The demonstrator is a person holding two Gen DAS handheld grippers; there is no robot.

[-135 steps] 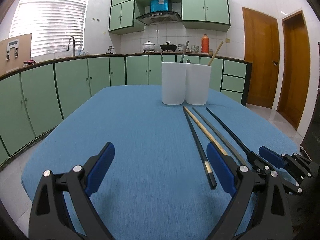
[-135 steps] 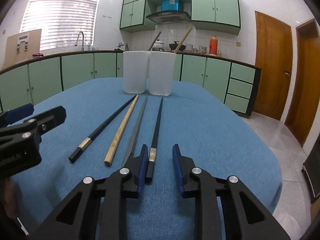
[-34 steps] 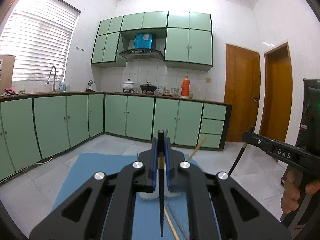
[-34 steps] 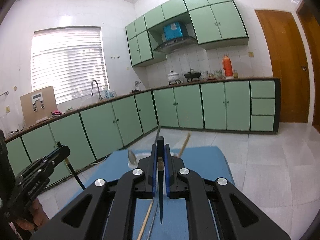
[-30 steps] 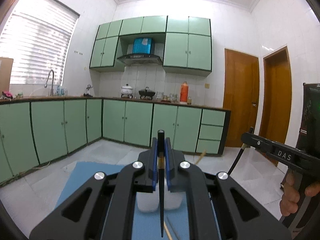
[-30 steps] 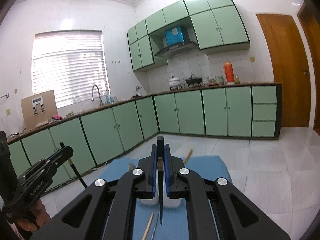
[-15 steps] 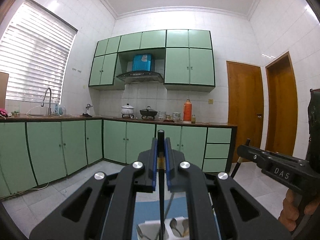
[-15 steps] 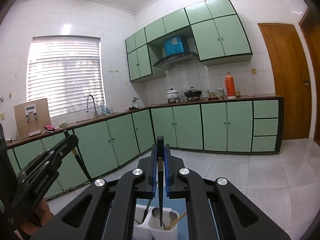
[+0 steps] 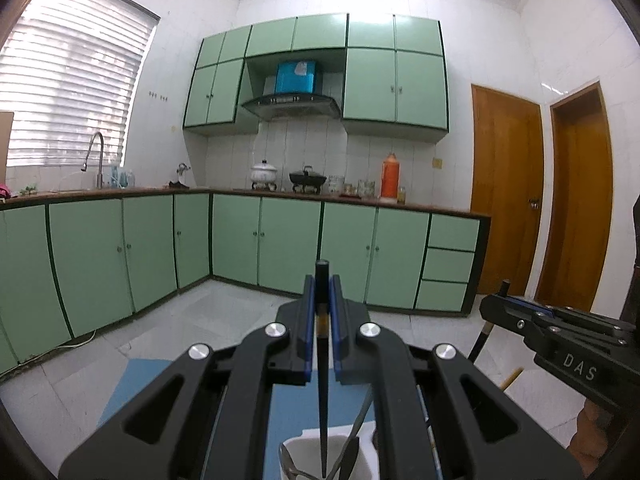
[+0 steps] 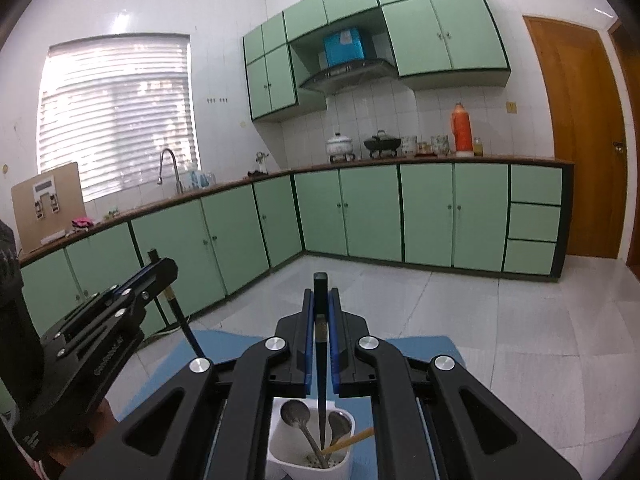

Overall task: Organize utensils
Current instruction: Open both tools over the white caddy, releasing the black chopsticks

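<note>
So the surface [image 10: 432, 350] has a blue cloth cover and only a bit of it peeks out past the hardware. A white utensil holder [image 10: 288, 458] stands right on it, with spoons [image 10: 296, 416] and a wooden chopstick [image 10: 352, 440] inside. Pale tiled floor [image 10: 500, 320] all round.

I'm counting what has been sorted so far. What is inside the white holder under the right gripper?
In the white holder: two metal spoons, bowls up, and a pale wooden chopstick. The black chopstick in the right gripper points into it. The gripper arms hide the holder's sides.
</note>
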